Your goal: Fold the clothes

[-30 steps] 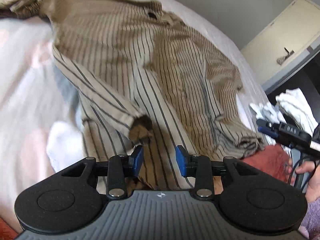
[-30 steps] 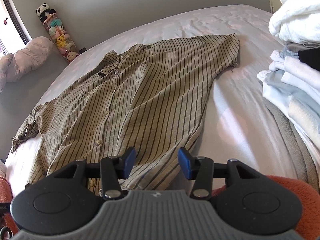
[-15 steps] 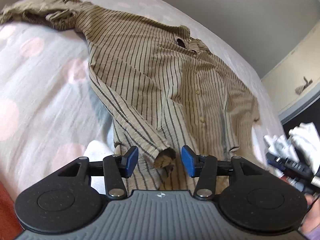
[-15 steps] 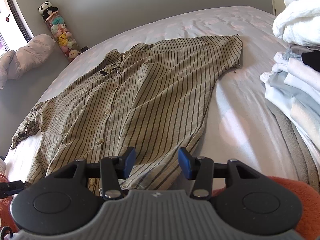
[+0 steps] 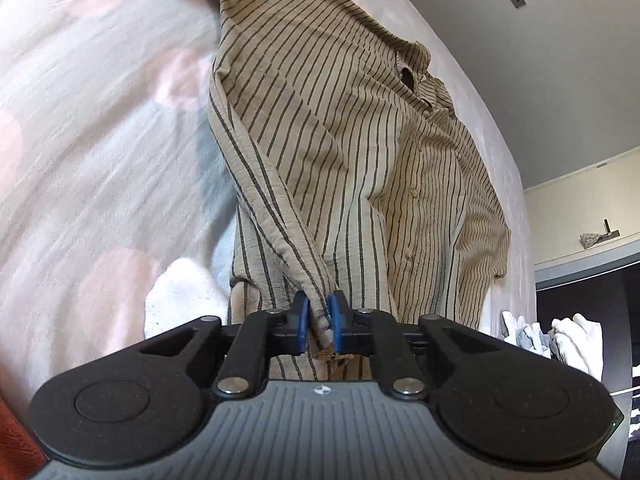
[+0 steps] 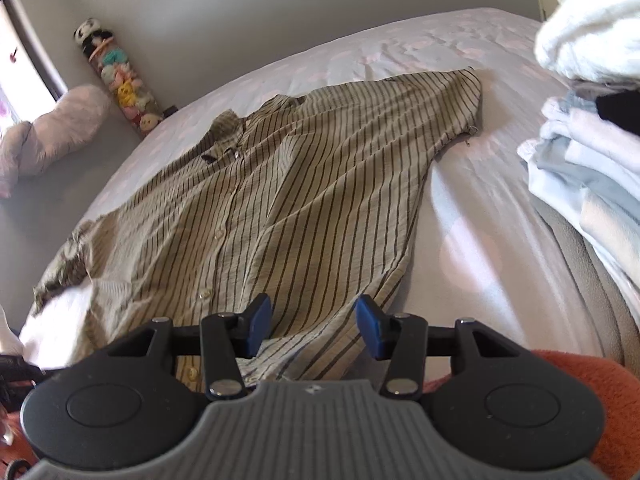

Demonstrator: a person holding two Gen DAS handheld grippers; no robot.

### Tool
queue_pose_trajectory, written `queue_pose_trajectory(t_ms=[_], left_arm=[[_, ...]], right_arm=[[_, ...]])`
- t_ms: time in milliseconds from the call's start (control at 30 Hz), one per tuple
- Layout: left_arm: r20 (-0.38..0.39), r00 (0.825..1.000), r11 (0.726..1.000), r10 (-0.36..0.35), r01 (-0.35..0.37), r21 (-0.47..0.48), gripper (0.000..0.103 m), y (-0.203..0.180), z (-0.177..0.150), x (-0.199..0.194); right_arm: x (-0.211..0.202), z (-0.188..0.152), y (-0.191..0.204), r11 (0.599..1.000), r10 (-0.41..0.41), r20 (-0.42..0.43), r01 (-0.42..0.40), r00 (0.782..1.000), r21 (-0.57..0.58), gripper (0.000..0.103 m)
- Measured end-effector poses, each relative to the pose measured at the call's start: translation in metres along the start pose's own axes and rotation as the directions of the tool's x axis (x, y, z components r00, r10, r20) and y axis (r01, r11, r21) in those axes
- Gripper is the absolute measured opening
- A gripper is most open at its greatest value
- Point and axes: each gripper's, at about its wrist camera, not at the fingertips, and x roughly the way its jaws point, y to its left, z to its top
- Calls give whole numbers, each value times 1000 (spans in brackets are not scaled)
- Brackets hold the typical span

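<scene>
While it lies front-up and buttoned across the bed, the striped shirt (image 6: pixel 280 208) has its collar toward the far wall and one short sleeve spread flat to the right; in the left wrist view the shirt (image 5: pixel 340 128) has its lower left corner drawn up off the cover in a taut ridge. A stack of folded clothes (image 6: pixel 588 184) stands just beside the shirt's right sleeve, with a white bundle on top, and an orange blanket (image 6: pixel 576 376) lies under the near hem. Nothing lies on the shirt itself. The left gripper (image 5: pixel 319 322) has its blue pads pinched narrow on that hem corner, fabric bunched between them. The right gripper (image 6: pixel 312 320) hovers low over the near hem, its pads wide apart and clear of the cloth. A pale bedcover (image 6: pixel 472 216) with faint pink spots carries everything. Beyond it, a clear tube of small plush toys (image 6: pixel 120 80) leans against the grey wall, next to a pink pillow (image 6: pixel 60 124).
</scene>
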Motion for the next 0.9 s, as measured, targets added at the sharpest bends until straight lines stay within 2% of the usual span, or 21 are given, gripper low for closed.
queue_pose_trajectory(t_ms=[67,267,400,600,700,733,800,900], left_arm=[[23,1000,1000,0,0,6,4,2,3,-7],[78,997,1000,11,-10,-14,3,12,11,-23],[81,997,1000,6,-5,-21,3,16,13,-25],[81,997,1000,-7,8,-13,3,15,13,-27],[84,996,1000,-8,9,-14,3,15,13,-28],[84,996,1000,-8,9,-13,3,15,14,-28],[86,996,1000,-8,9,-9,3,15,15,-30],[92,996,1000,-6,4,14,1,14,21,-38]], right_arm=[[-2,5,-7,998,3,-8,-3,1000,57,51],[7,17,-13,991,7,-137,12,991,135,51],[13,17,-1,995,-26,-232,47,972,84,51],[24,18,7,995,-46,-305,70,951,69,56],[29,19,11,995,-56,-341,81,938,60,54],[31,19,12,995,-59,-353,85,934,57,50],[35,19,13,994,-67,-370,92,927,51,5],[30,23,13,995,-62,-360,84,931,46,5]])
